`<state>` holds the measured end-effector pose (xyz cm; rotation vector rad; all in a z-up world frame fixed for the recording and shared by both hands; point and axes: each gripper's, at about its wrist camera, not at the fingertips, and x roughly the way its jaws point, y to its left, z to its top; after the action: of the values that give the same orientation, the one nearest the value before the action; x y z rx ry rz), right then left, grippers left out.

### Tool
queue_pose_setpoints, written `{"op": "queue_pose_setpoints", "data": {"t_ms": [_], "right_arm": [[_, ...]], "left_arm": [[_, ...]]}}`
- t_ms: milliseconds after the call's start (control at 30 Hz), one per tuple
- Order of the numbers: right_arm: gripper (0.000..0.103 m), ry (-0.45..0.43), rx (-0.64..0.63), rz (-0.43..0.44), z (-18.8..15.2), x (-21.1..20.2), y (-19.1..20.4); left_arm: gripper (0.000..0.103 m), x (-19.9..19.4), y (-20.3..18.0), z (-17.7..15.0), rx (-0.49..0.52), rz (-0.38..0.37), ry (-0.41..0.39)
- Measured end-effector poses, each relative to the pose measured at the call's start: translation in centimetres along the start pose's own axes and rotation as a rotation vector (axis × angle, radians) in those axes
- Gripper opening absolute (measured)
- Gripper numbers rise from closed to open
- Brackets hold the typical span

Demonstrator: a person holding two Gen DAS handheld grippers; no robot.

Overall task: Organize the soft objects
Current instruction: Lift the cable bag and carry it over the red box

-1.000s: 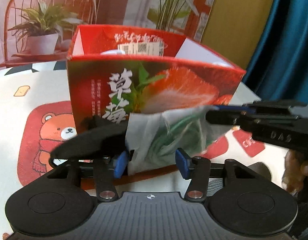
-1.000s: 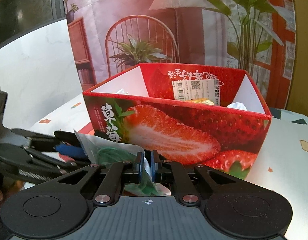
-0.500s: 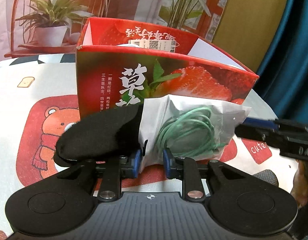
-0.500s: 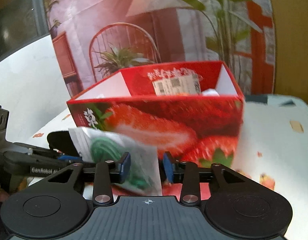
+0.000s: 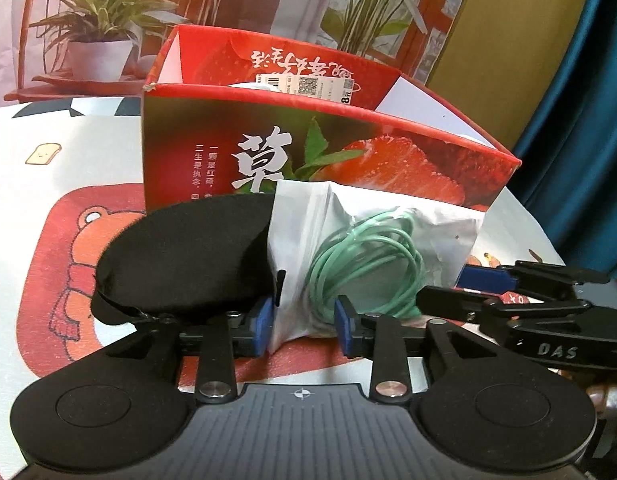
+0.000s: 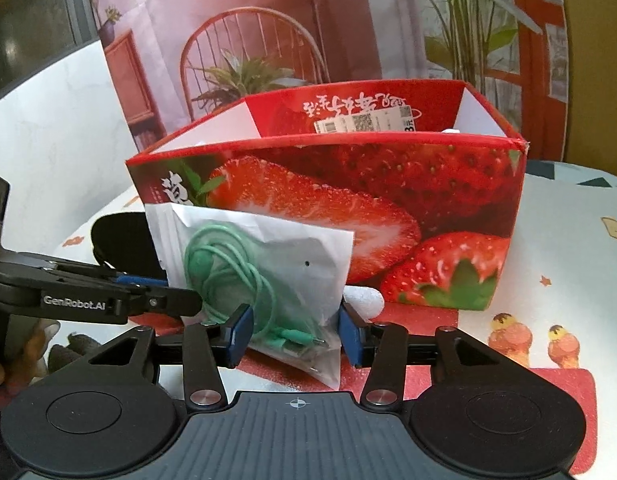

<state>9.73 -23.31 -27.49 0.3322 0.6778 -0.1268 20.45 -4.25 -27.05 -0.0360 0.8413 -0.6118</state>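
Note:
A white plastic bag (image 5: 428, 232) (image 6: 300, 256) holding a coiled green cable stands upright against the front of the red strawberry box (image 5: 388, 168) (image 6: 388, 184). My left gripper (image 5: 304, 328) (image 6: 180, 292) has the bag's lower left part between its blue pads, which touch it on both sides while the jaws are opening. My right gripper (image 6: 294, 334) (image 5: 444, 286) straddles the bag's lower end, jaws opening, pads not pressing. A black soft cloth piece (image 5: 188, 256) (image 6: 120, 236) lies beside the bag, over my left finger.
The printed tablecloth (image 5: 68, 140) (image 6: 568, 240) covers the table around the box. A small white soft item (image 6: 364, 296) lies at the box's foot. The box is open on top, with a label on its inner back wall. A person's fingers (image 6: 12, 356) hold the left gripper.
My right gripper was shut on the bag and has let go, its pads now wide apart. My left gripper closed in on the bag, then eased slightly wider. The bag stands more upright.

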Motion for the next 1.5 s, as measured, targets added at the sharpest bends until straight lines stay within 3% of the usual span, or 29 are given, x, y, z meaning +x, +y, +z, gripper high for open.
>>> {"op": "queue_pose_setpoints", "data": {"t_ms": [400,533,1000,1300,1500], "right_arm": [[0.033,0.021,0.040,-0.040,0.2,0.7,0.3],[0.031,-0.025,0.045,-0.016,0.5,-0.7,0.5],[0.031,-0.192,-0.061,0.017,3.8,-5.3,2.3],[0.031,-0.268,-0.120,0.013,7.8,-6.0,2.7],[0.031,-0.292,-0.139,0.007,11.9,-4.4,2.2]], "left_arm": [[0.036,-0.2,-1.5,0.0,0.018,0.001,-0.018],[0.032,-2.0,-1.7,0.0,-0.016,0.000,-0.065],[0.031,-8.0,-4.0,1.4,0.018,0.048,-0.252],[0.031,-8.9,-4.4,5.3,0.052,0.056,-0.339],[0.031,-7.4,-4.1,9.2,0.051,0.064,-0.362]]}}
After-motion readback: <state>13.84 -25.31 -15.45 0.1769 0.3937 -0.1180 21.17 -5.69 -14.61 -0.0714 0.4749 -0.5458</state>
